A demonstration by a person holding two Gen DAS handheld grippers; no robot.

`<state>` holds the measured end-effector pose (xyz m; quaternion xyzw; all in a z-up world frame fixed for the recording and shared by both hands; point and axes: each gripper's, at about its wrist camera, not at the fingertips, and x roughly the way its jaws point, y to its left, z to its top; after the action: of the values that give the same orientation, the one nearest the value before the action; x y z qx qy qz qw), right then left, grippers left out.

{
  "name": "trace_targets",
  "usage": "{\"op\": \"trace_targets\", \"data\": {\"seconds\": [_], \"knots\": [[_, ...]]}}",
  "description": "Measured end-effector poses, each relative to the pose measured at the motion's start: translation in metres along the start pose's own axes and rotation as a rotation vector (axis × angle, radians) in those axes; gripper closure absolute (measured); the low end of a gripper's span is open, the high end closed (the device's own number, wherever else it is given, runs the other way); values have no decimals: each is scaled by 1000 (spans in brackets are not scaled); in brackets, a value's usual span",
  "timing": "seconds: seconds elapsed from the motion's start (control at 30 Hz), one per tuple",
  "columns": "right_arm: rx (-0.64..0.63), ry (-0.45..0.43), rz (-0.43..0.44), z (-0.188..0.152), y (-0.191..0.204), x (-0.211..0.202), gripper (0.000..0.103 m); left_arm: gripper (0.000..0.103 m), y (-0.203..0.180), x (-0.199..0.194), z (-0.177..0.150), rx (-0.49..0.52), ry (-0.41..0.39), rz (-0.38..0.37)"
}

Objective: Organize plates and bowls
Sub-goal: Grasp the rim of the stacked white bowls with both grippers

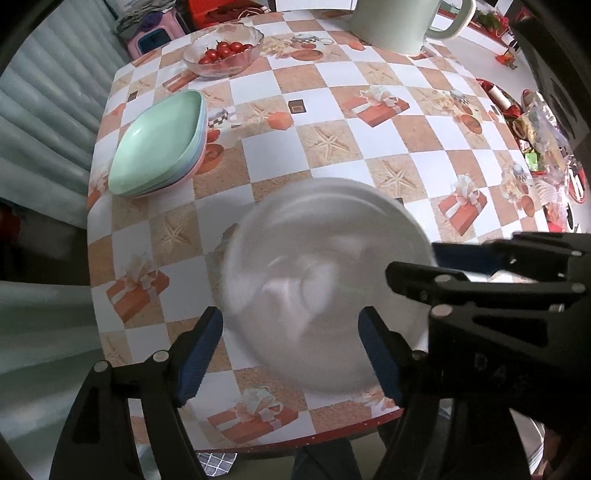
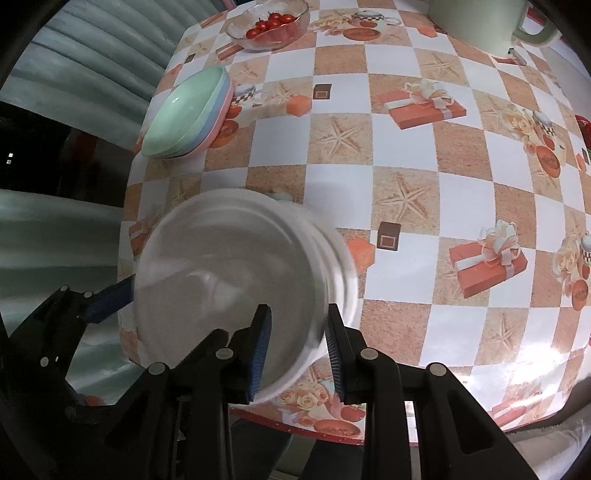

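Note:
A stack of white bowls [image 1: 325,284] sits near the table's front edge, smeared by blur in both views. My left gripper [image 1: 291,354] is open, its blue-padded fingers [image 1: 201,354] standing wide on either side of the stack's near rim, not pressing on it. My right gripper [image 2: 297,350] is open too, straddling the right rim of the white bowls [image 2: 236,280] with a gap at the pads. Each gripper shows in the other's view: the right gripper [image 1: 443,264] and the left gripper [image 2: 107,299]. A stack of green, blue and pink square plates [image 1: 159,144] [image 2: 184,114] lies at the far left.
A glass bowl of cherry tomatoes [image 1: 223,50] [image 2: 269,26] and a pale green jug [image 1: 399,22] stand at the back. The checked tablecloth [image 1: 332,110] ends in a red front edge [image 1: 295,439] just below the bowls. Clutter [image 1: 535,129] lines the right side.

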<state>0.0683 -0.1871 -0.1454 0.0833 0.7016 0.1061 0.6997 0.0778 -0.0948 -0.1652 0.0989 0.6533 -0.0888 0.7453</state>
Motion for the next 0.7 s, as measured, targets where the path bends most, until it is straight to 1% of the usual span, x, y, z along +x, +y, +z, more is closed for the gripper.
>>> {"op": "trace_targets", "data": {"seconds": [0.07,0.2,0.33,0.5,0.7], "knots": [[7,-13,-2,1,-4,-4,10,23,5,-1,0,-11,1,-6],[18,-32,-33,3,-11,-12,10,22,20,-6,-1,-49,-13,-19],[56,-33,-51,5,-25,-17,10,21,35,-9,-1,-81,-20,-6],[79,-6,-58,2,-37,-15,10,21,49,-7,-2,-112,9,-18],[104,44,-65,-12,-46,-6,10,21,52,2,-9,-141,57,-34]]}}
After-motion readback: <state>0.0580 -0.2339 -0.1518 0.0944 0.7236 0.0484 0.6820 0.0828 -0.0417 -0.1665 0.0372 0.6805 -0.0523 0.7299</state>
